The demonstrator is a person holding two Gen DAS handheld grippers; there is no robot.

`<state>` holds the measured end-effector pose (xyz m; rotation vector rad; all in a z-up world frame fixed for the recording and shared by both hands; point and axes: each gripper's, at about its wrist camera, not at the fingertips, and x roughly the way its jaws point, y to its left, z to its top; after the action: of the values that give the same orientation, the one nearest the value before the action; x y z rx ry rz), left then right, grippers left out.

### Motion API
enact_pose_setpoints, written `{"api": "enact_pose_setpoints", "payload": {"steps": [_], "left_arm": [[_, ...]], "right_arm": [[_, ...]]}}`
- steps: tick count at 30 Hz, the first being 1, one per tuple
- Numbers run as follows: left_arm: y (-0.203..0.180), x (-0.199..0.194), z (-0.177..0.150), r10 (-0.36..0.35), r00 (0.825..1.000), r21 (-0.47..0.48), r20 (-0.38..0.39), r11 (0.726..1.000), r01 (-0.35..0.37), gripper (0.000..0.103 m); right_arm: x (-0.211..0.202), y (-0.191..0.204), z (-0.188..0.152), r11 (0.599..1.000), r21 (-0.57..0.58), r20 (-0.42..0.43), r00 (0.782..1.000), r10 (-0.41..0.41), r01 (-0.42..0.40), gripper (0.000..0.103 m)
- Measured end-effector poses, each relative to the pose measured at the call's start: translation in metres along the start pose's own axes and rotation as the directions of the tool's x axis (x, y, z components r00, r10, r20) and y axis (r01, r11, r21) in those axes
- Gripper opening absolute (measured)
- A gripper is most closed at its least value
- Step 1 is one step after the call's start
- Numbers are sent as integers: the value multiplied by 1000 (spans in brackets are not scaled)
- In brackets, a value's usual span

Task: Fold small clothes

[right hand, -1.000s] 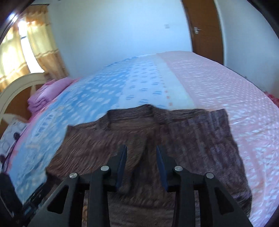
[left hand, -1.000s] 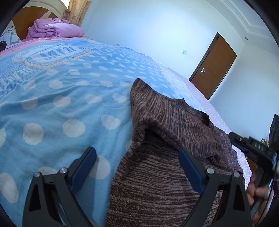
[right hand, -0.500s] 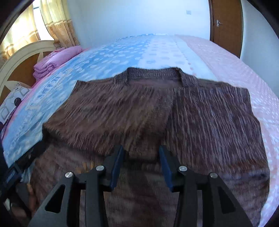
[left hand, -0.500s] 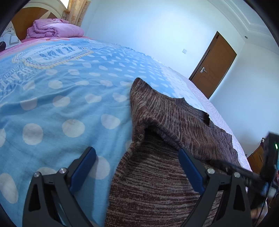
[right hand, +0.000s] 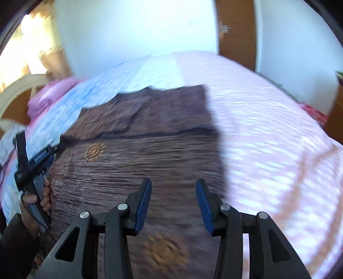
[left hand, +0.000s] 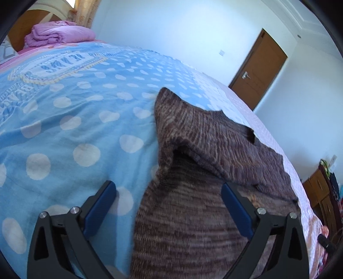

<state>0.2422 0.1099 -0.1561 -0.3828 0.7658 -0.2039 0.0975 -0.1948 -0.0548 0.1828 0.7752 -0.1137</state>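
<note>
Brown knit sweater lay half-folded on the polka-dot bed.
Left wrist view: left claw spread, empty, over its edge. Right wrist view: right claw parted, gripping nothing above the sweater; folds remained.

place: home bedroom | evidence: wide bed under blue polka-dot cover fills the view | folded purple blanket by wooden headboard at 11 o'clock | curtain at 12 | wooden door at 2 | wooden cabinet at 4
</note>
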Motion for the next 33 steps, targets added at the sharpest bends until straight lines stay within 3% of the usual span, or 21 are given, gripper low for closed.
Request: {"api": "enact_pose_setpoints", "payload": {"steps": [3, 5, 9, 14, 18, 23, 26, 33], "left_arm": [[0, -27, -15, -41, 999, 46, -30, 998, 42, 101], [2, -54, -34, -118, 991, 69, -55, 990, 122, 101], [7, -100, -63, -175, 977, 163, -118, 968, 193, 101], [7, -149, -94, -240, 950, 269, -201, 919, 289, 101], [6, -161, -121, -261, 916, 277, -306, 896, 348, 100], [11, -159, -153, -235, 901, 237, -366, 912, 334, 92], [17, -163, -160, -248, 906, 196, -344, 924, 327, 88], [13, -160, -162, -245, 906, 198, -345, 925, 326, 88]], "right_arm": [[-28, -20, -12, 1000, 14, 22, 1000, -23, 22, 44], [-39, -25, -23, 1000, 10, 17, 999, -28, 27, 44], [-40, -25, -39, 1000, -6, -6, 1000, -15, 15, 44], [-34, -21, -48, 999, 9, -30, 998, 52, -52, 44], [-41, -14, -50, 997, -9, -19, 997, 75, -76, 44], [-48, -2, -61, 987, -81, -52, 990, 132, -135, 44], [-47, 5, -75, 973, -147, -124, 979, 163, -181, 44], [-33, 20, -110, 935, -303, -272, 957, 100, -183, 44]]}}
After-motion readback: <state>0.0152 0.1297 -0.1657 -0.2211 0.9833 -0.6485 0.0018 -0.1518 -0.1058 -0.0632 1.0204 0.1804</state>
